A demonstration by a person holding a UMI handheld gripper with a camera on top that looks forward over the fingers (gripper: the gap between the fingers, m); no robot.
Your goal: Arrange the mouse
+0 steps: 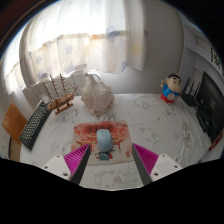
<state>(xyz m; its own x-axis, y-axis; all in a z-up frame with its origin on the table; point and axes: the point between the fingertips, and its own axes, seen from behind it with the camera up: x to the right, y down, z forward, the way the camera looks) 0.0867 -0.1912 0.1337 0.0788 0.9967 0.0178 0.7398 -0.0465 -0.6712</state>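
A pale blue mouse [104, 139] lies on a reddish patterned mouse mat [86, 131] on the white patterned table [150, 125]. My gripper [112, 166] is open, its pink pads [76, 160] spread wide apart. The mouse sits just ahead of the fingertips, about midway between them and a little to the left, with a clear gap on both sides. Nothing is held between the fingers.
A black keyboard [34, 124] lies at the left. A wooden rack [60, 95] and a pale wrapped object [97, 94] stand beyond the mat. A small toy figure [170, 90] stands at the far right, near a black device [211, 100]. Curtains hang behind.
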